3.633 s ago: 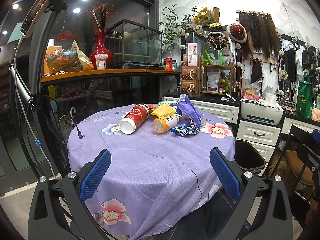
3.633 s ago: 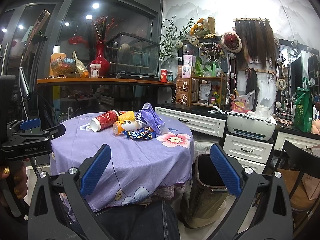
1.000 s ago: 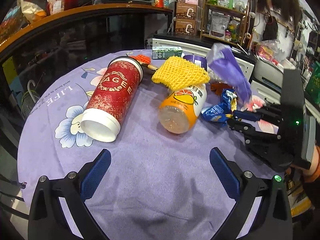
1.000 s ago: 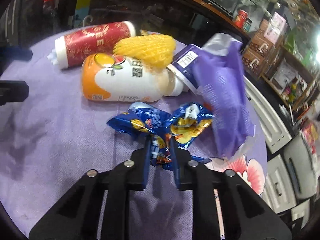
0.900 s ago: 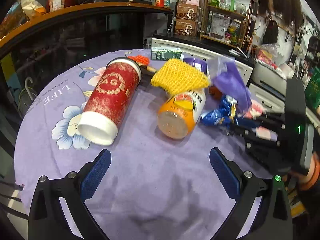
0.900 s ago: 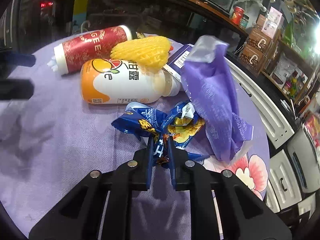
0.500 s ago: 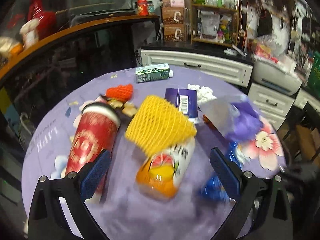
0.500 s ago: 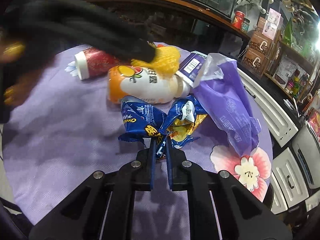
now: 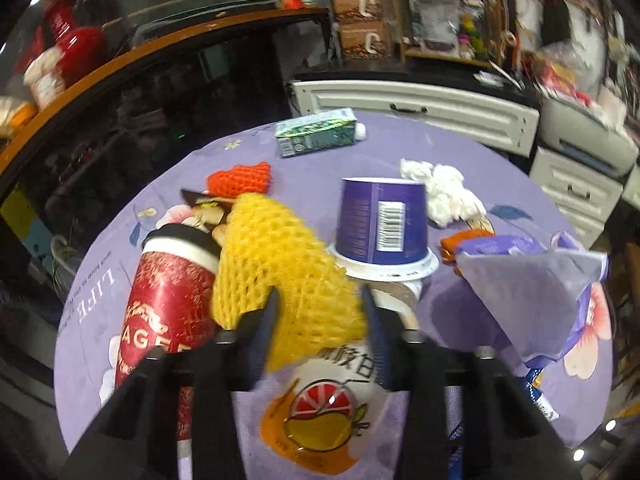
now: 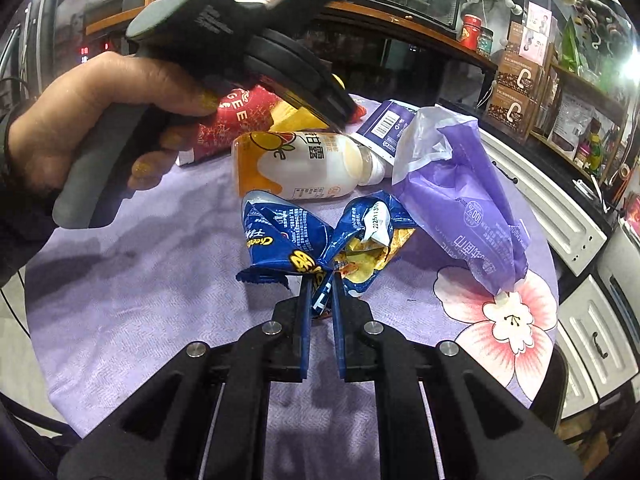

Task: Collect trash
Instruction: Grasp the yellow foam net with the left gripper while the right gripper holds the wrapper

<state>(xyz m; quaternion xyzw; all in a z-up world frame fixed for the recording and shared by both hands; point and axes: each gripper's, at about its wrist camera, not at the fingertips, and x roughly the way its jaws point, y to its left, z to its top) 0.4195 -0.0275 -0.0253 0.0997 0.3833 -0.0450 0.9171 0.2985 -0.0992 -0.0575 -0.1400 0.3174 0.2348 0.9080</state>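
A round bench [image 9: 500, 168] under a lilac floral cloth carries the trash. At lower centre of the left view, the left hand-held gripper [image 9: 320, 312] pinches a yellow foam fruit net [image 9: 276, 264]. At centre of the right view, the right hand-held gripper [image 10: 320, 284] clamps a crumpled blue snack wrapper [image 10: 296, 240].

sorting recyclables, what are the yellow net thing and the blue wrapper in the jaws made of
The yellow fruit net looks like soft foam mesh: matte, open honeycomb cells, bulging between the left gripper jaws. The blue snack wrapper looks like thin plastic film, probably foil-lined: glossy print, sharp crinkles, a paler inside at the torn end; the right gripper pinches it.
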